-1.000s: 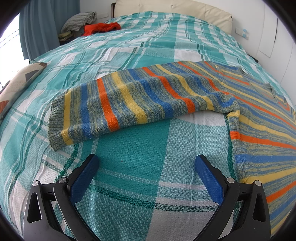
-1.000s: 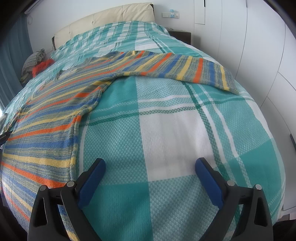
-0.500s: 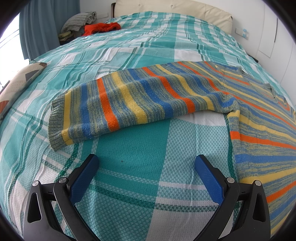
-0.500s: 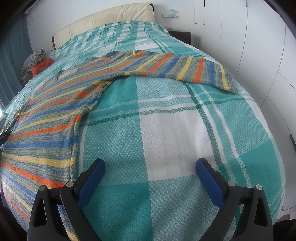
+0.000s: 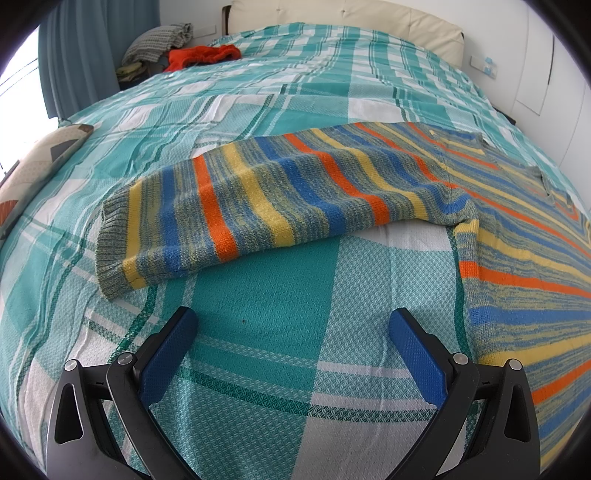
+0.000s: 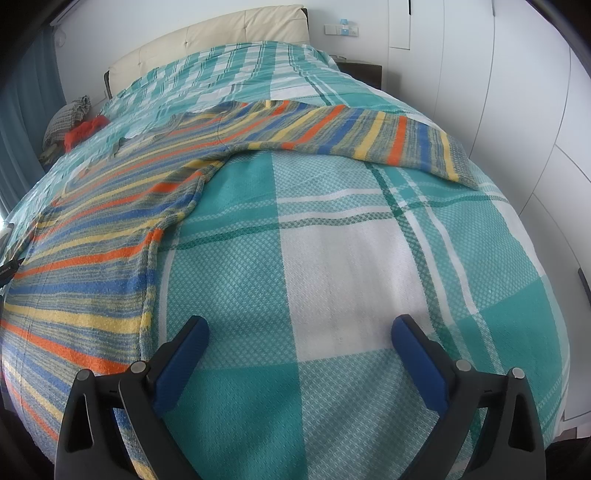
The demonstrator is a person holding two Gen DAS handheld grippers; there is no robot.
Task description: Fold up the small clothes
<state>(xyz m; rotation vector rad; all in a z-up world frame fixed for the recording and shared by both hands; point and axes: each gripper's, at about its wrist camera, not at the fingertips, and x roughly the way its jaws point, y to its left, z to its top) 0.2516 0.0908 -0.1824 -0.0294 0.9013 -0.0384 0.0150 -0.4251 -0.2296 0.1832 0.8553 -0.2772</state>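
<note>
A striped knit sweater point(image 5: 517, 229) in blue, orange, yellow and grey lies spread flat on the bed. Its left sleeve point(image 5: 258, 206) stretches out to the left in the left wrist view, with the cuff point(image 5: 110, 243) at the end. My left gripper point(image 5: 293, 325) is open and empty, just short of that sleeve. In the right wrist view the sweater body point(image 6: 92, 251) lies at the left and the right sleeve point(image 6: 369, 136) runs out to the right. My right gripper point(image 6: 299, 332) is open and empty over bare bedspread, beside the body's side edge.
The bed has a teal and white plaid bedspread point(image 5: 266, 302) and a cream headboard point(image 5: 332, 14). A grey garment point(image 5: 159, 40) and a red one point(image 5: 203, 55) lie at the far left corner. A patterned cushion point(image 5: 33, 173) sits at the left edge. White wardrobe doors point(image 6: 517, 110) stand at the right.
</note>
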